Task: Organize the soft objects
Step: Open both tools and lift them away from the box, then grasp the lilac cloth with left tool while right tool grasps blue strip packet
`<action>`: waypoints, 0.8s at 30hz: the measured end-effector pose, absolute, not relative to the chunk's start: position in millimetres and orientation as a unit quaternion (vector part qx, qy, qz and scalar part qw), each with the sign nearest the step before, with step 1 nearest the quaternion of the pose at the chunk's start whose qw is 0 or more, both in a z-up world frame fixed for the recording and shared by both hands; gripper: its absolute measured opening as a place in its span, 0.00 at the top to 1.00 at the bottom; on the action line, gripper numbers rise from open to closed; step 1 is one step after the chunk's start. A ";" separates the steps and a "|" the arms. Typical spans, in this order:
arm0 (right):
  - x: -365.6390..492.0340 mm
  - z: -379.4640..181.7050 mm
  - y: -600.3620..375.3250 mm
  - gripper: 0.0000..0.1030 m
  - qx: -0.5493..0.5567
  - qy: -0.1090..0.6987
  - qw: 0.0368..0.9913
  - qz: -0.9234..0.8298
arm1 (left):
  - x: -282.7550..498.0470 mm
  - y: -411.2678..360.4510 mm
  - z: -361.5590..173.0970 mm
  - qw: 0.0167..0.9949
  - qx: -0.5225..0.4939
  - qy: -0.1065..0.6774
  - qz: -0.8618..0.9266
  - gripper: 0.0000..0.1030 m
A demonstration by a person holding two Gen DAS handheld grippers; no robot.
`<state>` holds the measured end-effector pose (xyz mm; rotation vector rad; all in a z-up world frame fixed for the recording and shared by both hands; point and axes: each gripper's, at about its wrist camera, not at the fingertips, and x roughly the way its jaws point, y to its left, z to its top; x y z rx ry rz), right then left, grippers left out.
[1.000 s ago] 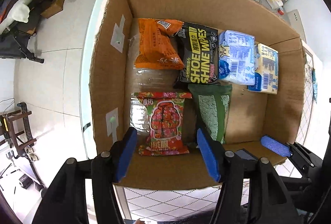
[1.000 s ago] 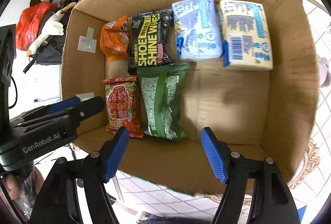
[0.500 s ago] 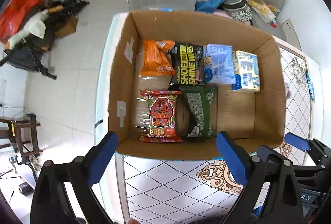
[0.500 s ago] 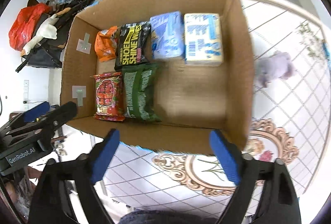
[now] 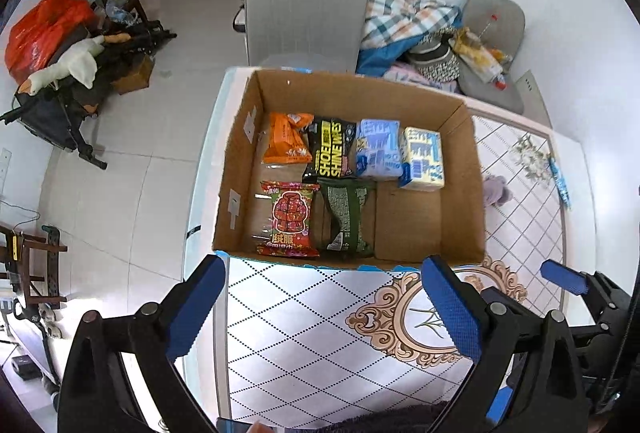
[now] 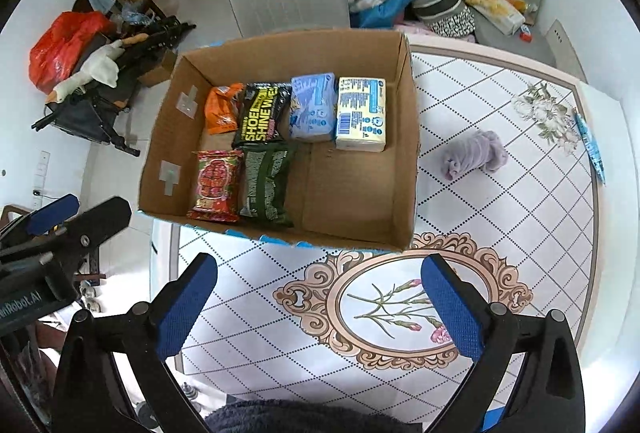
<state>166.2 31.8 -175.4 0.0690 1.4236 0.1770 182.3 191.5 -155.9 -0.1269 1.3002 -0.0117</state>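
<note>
One soft thing is not in the box yet: a purple cloth bundle (image 6: pixel 474 153), lying on the table (image 6: pixel 500 225) just right of the box (image 6: pixel 406 153), not touching it I think. Its long side runs left-right. It sits ahead & a bit right of the right tongs (image 6: pixel 320 309), so the right one is nearer, by my guess. From the left tongs (image 5: pixel 326 309) it peeks out behind the box wall, far right (image 5: pixel 495 190).

Both tongs are wide apart w/ nothing in them, over the table in front of the box.

Inside the box: 6 packs. Back row has 4: orange (image 6: pixel 222 109), black wipes (image 6: pixel 262 115), blue (image 6: pixel 312 105), yellow (image 6: pixel 362 113). Front row has 2: red (image 6: pixel 216 185), green (image 6: pixel 266 185). Right front part of the box is bare, prob. room for the cloth.
</note>
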 end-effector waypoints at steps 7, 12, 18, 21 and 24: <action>151.8 -145.9 17.9 0.00 0.053 0.635 0.763 0.108 | 172.8 172.4 -121.7 0.821 -0.043 0.569 -0.005 0.02; 149.2 -137.8 -20.6 0.00 0.076 0.627 0.769 0.100 | 184.1 130.2 -112.7 0.845 0.033 0.534 0.005 0.02; 150.5 -154.5 -122.0 0.00 0.107 0.639 0.761 0.032 | 219.5 42.6 -137.6 0.833 0.122 0.536 -0.054 0.02; 152.4 -168.2 -186.9 0.00 0.119 0.646 0.754 -0.013 | 243.9 -20.8 -165.0 0.813 0.199 0.540 -0.084 0.02; 156.8 -180.3 -239.6 0.00 0.120 0.654 0.746 -0.047 | 267.3 -72.5 -197.5 0.791 0.252 0.548 -0.104 0.02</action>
